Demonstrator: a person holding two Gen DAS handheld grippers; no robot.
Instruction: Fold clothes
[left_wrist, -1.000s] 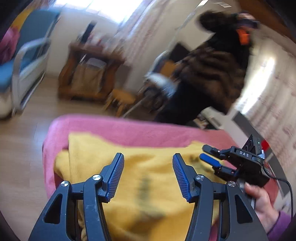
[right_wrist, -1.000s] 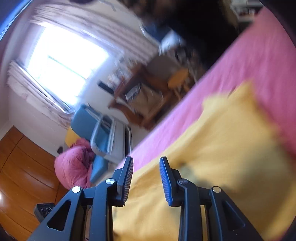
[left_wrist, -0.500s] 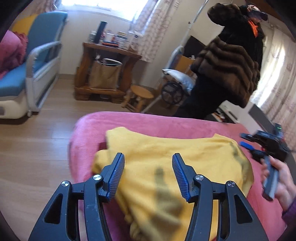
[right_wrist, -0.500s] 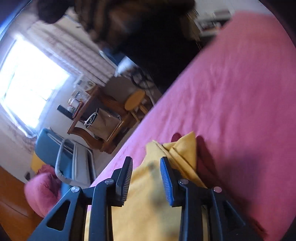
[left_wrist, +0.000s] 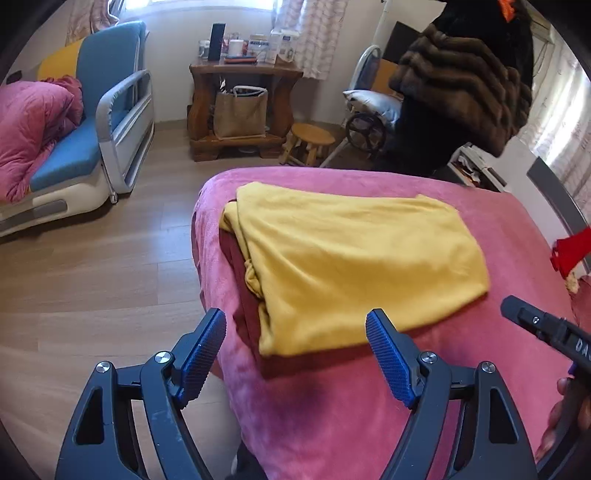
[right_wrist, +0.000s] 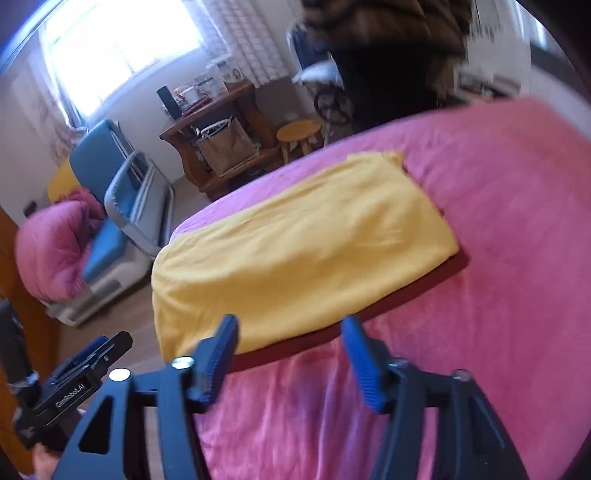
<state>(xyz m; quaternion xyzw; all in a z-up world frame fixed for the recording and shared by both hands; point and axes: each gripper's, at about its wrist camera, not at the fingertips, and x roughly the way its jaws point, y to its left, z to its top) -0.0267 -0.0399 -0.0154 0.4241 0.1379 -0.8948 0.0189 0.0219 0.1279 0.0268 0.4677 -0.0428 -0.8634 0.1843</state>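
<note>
Left wrist change: folded yellow cotton garment (left_wrist: 354, 266), earlier under the blue pads, now lies clear ahead on the pink fleece bed cover (left_wrist: 461, 406).
Left gripper (left_wrist: 295, 354): angled down, jaws opening, nothing between.
Right wrist change: garment (right_wrist: 295, 243) farther off than before, over a dark red layer (right_wrist: 413, 291).
Right gripper (right_wrist: 290, 360): angled down, jaws opening, empty.
</note>
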